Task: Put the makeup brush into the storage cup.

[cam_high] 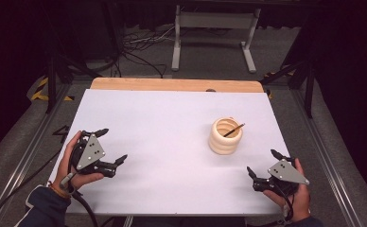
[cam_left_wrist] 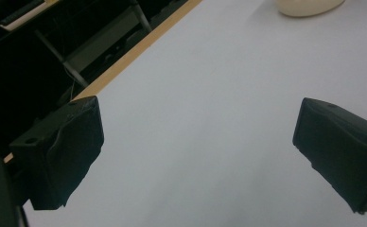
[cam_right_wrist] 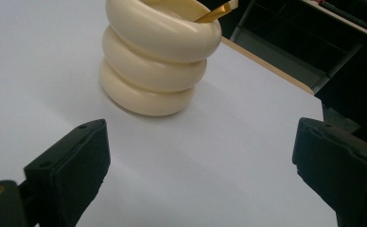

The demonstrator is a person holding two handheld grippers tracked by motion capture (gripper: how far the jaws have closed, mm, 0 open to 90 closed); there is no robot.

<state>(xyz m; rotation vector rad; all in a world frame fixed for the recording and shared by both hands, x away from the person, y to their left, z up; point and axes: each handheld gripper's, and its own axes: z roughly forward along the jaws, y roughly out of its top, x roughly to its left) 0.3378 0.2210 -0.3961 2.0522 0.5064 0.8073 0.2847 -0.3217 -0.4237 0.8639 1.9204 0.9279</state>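
Cream holder (cam_high: 225,136) mid-table (cam_high: 162,127), well apart from both edges

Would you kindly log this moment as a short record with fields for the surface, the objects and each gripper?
surface: white table top with a wooden strip along its far edge
holder: cream ringed pot, upright, right of centre
contents: a pencil leaning inside the pot
left gripper: open, empty, held near the table's left edge
right gripper: open, empty, near the front right corner, facing the pot
contact: neither gripper touches the pot
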